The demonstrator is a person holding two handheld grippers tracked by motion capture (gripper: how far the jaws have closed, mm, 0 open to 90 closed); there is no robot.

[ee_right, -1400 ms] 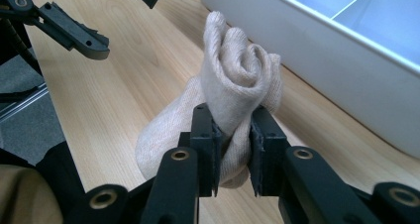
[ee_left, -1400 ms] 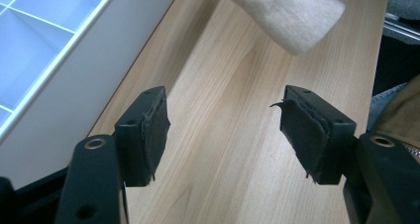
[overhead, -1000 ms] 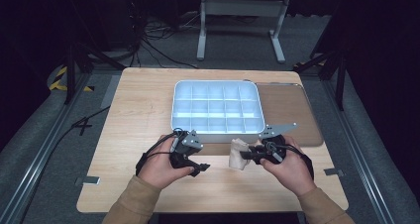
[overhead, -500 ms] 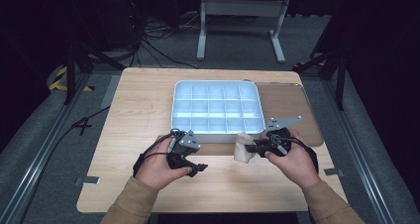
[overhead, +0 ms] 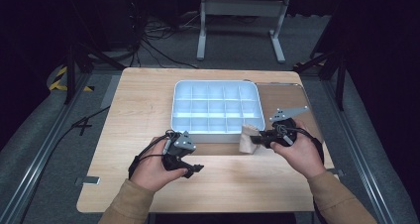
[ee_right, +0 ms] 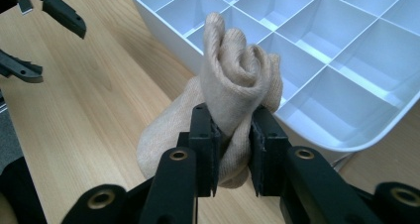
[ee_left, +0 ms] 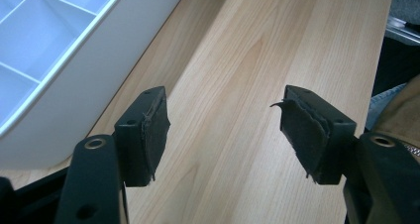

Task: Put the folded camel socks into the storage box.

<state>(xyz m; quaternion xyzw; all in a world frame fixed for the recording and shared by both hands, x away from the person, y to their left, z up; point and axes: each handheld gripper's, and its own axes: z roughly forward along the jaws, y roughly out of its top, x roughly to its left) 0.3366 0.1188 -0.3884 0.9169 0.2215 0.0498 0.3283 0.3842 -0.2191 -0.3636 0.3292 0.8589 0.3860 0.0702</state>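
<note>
A rolled beige sock [ee_right: 237, 80] is pinched between the pads of my right gripper [ee_right: 232, 154], which is shut on it. In the high view the sock [overhead: 246, 138] hangs just off the near right corner of the white divided tray [overhead: 181, 97], held by the right gripper [overhead: 257, 139] from the right. My left gripper [overhead: 195, 169] rests low over the table in front of the tray, open, its torn black pads [ee_left: 297, 127] wide apart with bare wood between them. The tray's rim [ee_left: 84, 80] lies to the left in the left gripper view.
A brown mat [overhead: 287, 97] lies under the tray's right side. The wooden table [overhead: 138, 110] has bare room left of the tray and along the near edge. A grey stand [overhead: 237, 16] and cables sit on the dark floor beyond the table.
My right gripper has carried the sock a little to the right and upward, closer to the tray's near right corner. The left hand has stayed put.
</note>
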